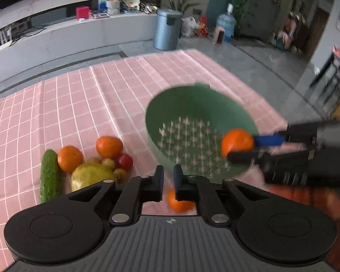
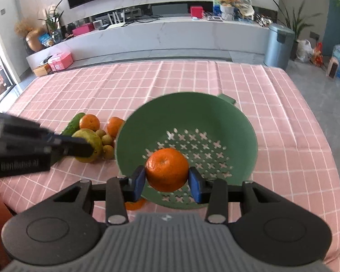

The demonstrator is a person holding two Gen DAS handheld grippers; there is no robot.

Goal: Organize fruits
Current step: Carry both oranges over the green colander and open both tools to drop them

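Living room: TV wall, long white console, metal bin on the far floor. Work surface is a table under a pink checked cloth (image 2: pixel 192 79). Landmark: green colander (image 2: pixel 238 124), perforated base, nothing resting in it yet.

Right gripper (image 2: pixel 167 182): blue pads clamped on a mandarin (image 2: pixel 166 170), one pad on each flank at its widest girth. The fruit hangs above the colander's near side, over the holes, clear of the base.

Left gripper (image 1: pixel 168 181): jaws drawn together, nothing between them. It hovers just outside the colander's near-left rim. A loose orange (image 1: pixel 179 202) lies on the cloth below it, partly hidden by the fingers.

Left of the colander, a touching cluster: cucumber (image 1: pixel 48 176), two more mandarins (image 1: pixel 70 158), a yellow-green pear-like fruit (image 1: pixel 88 176), a small red fruit (image 1: pixel 125 161), several small yellowish ones.

Handling judgement: the mandarin is light and round, with a loose, soft peel. It should tolerate a gentle squeeze but dent under a hard one. An across-the-equator hold looks right; off-centre it could roll out. A low release is advisable, since it may roll on the curved wall.
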